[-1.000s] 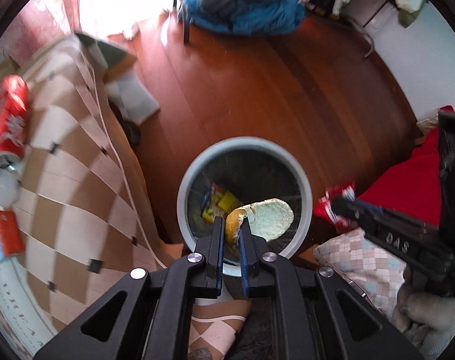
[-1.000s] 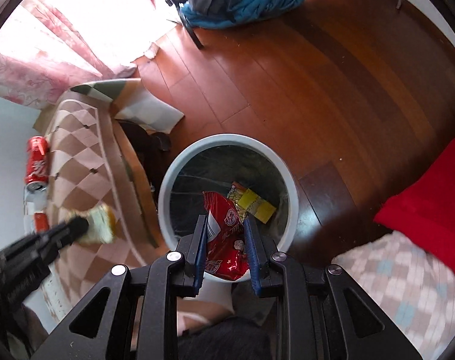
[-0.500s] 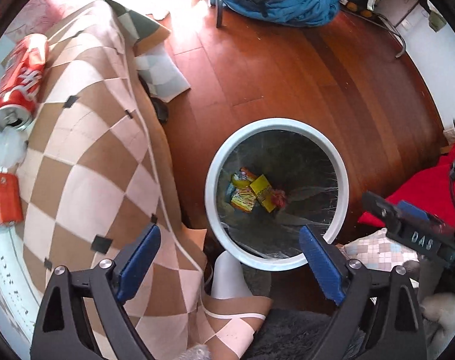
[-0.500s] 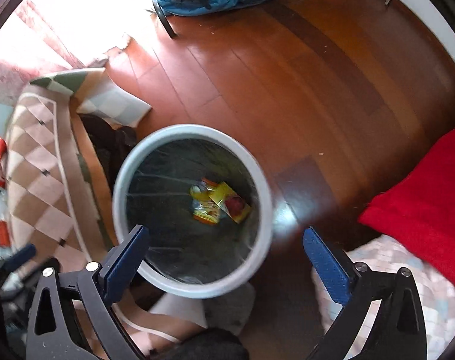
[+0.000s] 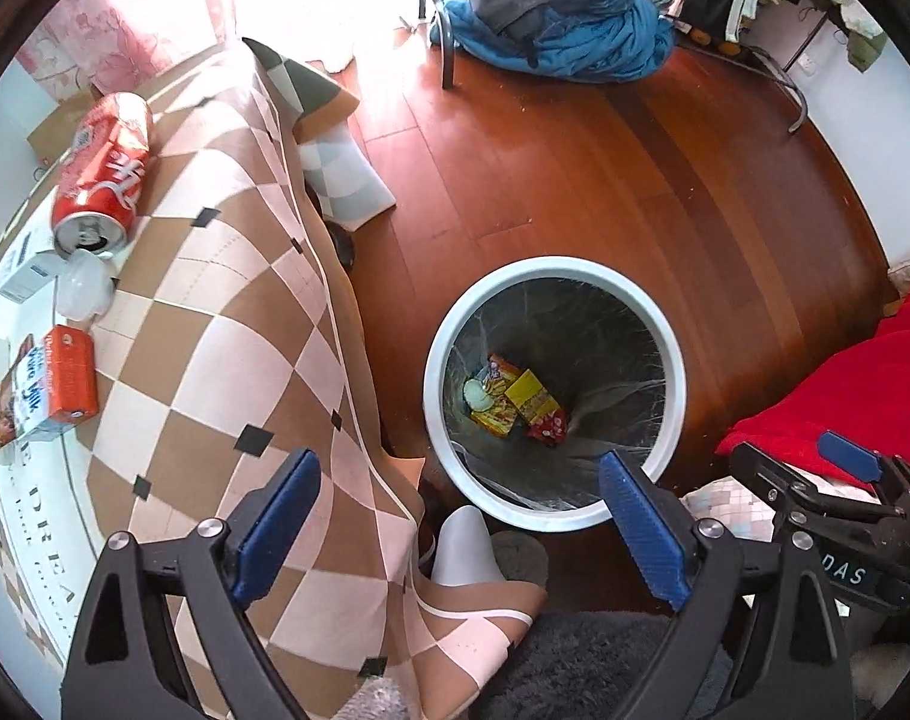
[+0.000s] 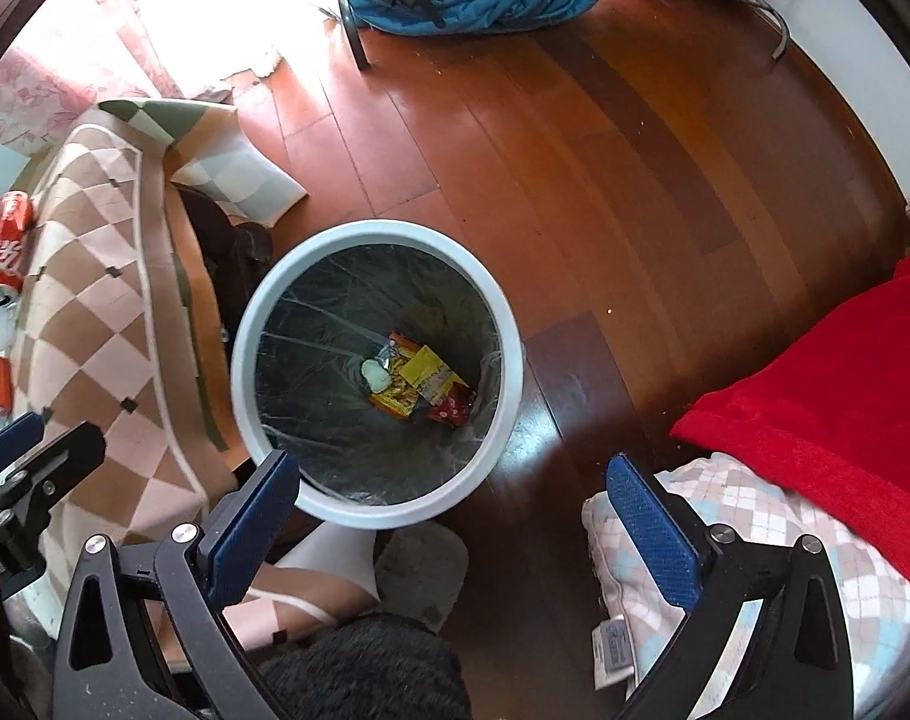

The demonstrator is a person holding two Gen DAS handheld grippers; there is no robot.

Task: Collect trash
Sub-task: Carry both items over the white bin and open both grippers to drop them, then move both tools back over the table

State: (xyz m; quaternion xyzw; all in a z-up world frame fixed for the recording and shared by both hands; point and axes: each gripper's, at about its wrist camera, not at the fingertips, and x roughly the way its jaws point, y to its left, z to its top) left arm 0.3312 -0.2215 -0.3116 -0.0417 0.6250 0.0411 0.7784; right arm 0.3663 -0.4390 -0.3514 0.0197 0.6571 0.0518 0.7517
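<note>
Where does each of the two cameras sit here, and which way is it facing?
Left wrist: on the left gripper, looking down over the checked cloth and the bin; its open fingers and the right gripper show.
Right wrist: on the right gripper, looking down into the bin; its open fingers show.
Shared: bin, wrappers, can.

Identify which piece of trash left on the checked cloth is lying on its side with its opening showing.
The red soda can: it lies tipped over, open top facing the camera. The orange carton beside it shows no opening.
</note>
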